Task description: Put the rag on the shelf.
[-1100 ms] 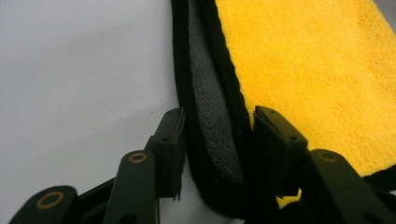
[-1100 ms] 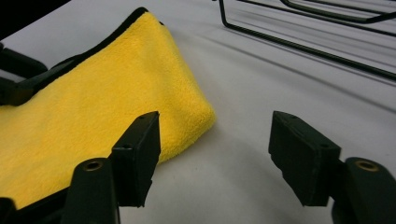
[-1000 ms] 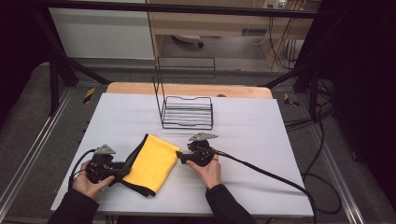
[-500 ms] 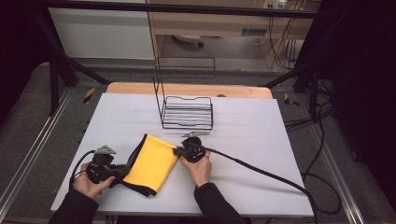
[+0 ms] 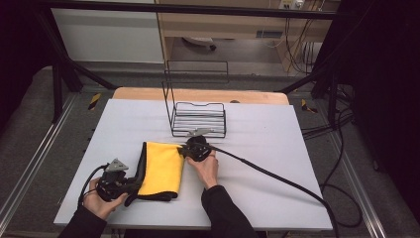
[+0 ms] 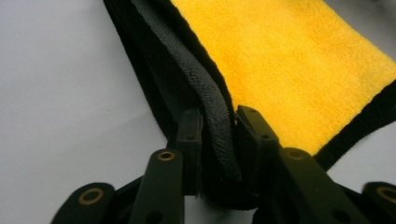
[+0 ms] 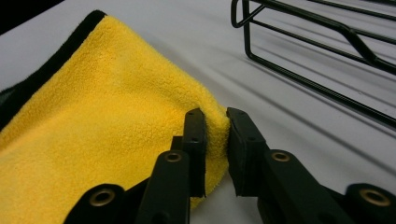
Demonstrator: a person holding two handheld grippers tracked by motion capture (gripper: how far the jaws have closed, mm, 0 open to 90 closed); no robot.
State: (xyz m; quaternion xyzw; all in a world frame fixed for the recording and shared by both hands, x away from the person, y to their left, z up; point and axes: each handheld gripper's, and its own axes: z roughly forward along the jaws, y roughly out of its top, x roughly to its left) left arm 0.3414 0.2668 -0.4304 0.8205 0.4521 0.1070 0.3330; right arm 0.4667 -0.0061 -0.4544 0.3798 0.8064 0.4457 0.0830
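Yellow cloth (image 5: 162,168) lies folded on table (image 5: 277,198) near wire rack (image 5: 198,119). Left gripper (image 5: 130,185) clamped on its black edge; right gripper (image 5: 184,151) pinching far corner. Both grips look done; next fold or lift not yet begun.

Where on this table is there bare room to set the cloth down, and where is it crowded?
Bare table lies left of the wire rack, and a wider patch right of it, crossed lower down by the right gripper's cable. It is crowded at the near middle, where the cloth lies between both grippers, the left gripper clamped on its black edge.
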